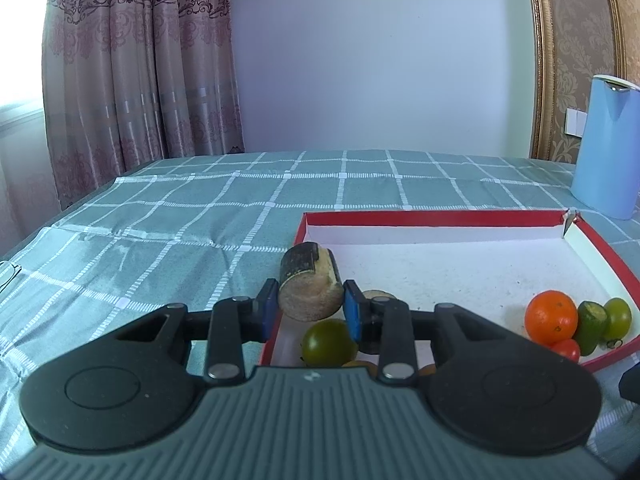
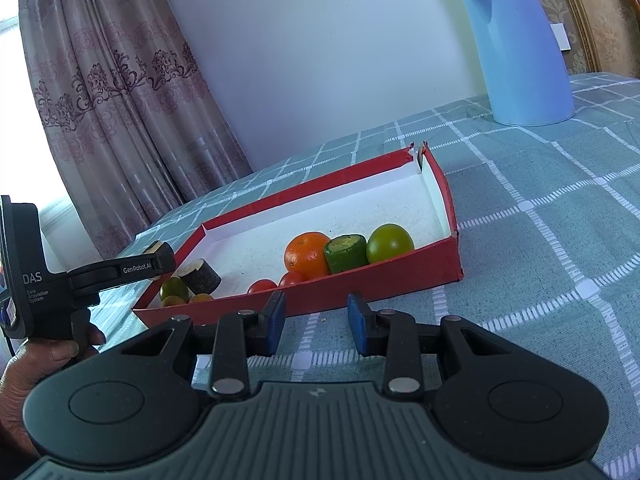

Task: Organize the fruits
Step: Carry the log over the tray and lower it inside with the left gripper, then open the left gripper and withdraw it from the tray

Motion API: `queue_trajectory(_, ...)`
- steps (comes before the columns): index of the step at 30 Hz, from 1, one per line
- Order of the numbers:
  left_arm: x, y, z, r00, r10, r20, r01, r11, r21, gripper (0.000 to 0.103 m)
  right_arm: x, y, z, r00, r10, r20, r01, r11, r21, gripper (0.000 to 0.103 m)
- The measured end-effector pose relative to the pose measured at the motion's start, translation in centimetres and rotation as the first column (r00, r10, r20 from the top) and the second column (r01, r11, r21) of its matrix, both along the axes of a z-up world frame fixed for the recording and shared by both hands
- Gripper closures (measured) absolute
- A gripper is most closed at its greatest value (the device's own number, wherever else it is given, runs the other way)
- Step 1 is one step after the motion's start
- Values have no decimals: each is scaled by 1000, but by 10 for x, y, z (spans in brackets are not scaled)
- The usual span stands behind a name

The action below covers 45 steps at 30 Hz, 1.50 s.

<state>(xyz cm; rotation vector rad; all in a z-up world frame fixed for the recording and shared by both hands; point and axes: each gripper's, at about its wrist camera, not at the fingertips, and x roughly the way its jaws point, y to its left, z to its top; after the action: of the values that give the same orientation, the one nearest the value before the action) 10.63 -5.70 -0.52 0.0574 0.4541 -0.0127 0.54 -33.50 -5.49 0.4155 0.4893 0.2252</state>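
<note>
Red cardboard walls mark out the tray (image 2: 448,196), the largest thing on the checked tablecloth (image 2: 560,240) after the pale blue jug (image 2: 520,48), and we judge the sorting well along, because nearly all the fruit we can see already lies inside it. Against the tray's near wall sit an orange (image 2: 307,254), a cut green chunk (image 2: 346,253) touching it, a green tomato (image 2: 390,243) just beside that, and two small red tomatoes (image 2: 294,279) in front. In the near left corner we find another green tomato (image 2: 174,288), a bark-covered brown piece (image 2: 200,276) and two small yellow-orange fruits (image 2: 201,298). What remains, as far as we can tell, is one more brown cylindrical piece (image 1: 310,286), which our left gripper (image 1: 311,312) grasps between its blue pads, lifted over the tray's left edge and not yet set down; we cannot say what fruit it is. No other loose fruit shows on the cloth. Our right gripper (image 2: 316,322) hovers above the cloth just in front of the tray, its pads only narrowly parted with nothing between them and touching nothing.
</note>
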Motion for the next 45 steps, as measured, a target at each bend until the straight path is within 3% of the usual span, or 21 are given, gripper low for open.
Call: queue_trajectory(45,2,2,-2,1000,-4,-3,4,1000,-8,71,1,0,0,1000,2,-3,-2,1000,0,70)
